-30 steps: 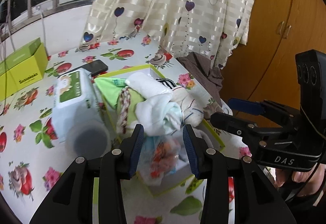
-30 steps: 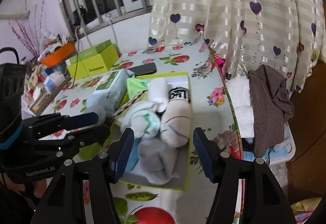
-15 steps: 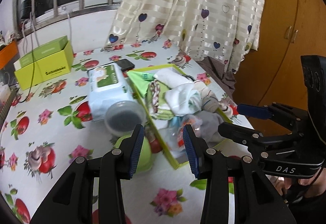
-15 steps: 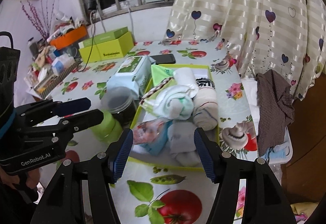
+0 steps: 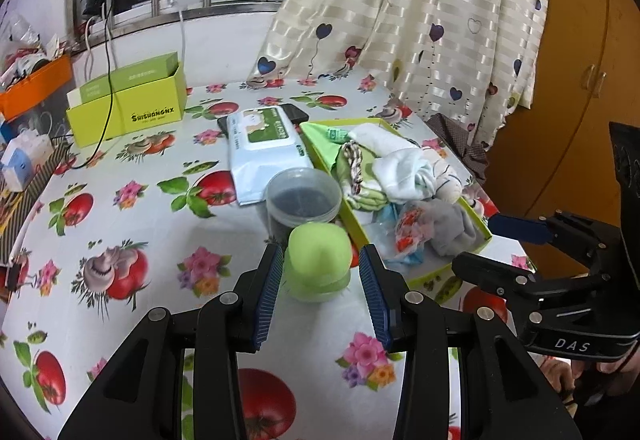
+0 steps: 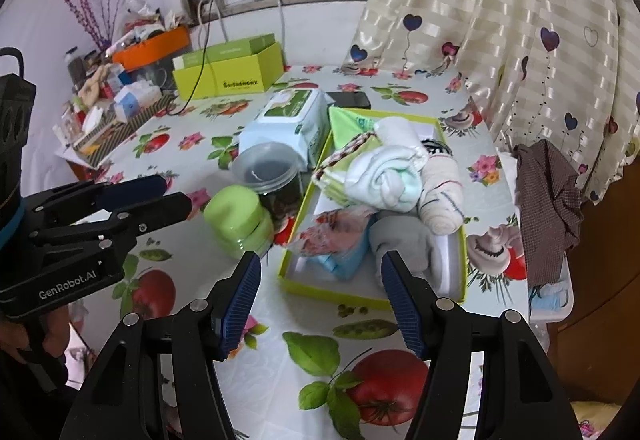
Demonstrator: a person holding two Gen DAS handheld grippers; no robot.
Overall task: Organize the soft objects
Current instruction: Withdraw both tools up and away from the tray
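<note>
Tray [image 6: 463, 252] already packed with rolled socks [image 6: 386, 176]. My left gripper [image 5: 320, 290] and right gripper [image 6: 320, 290]: fingers released, empty. I judge sorting near done; next, check strays on worktop [image 5: 132, 216].

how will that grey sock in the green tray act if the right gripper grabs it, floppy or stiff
Probably floppy: the grey sock lies slumped and creased in the green tray, so its ends would likely droop from the open right gripper. It looks light, unlikely to roll or break. It touches the crinkly printed packet, which may get dragged along.
</note>
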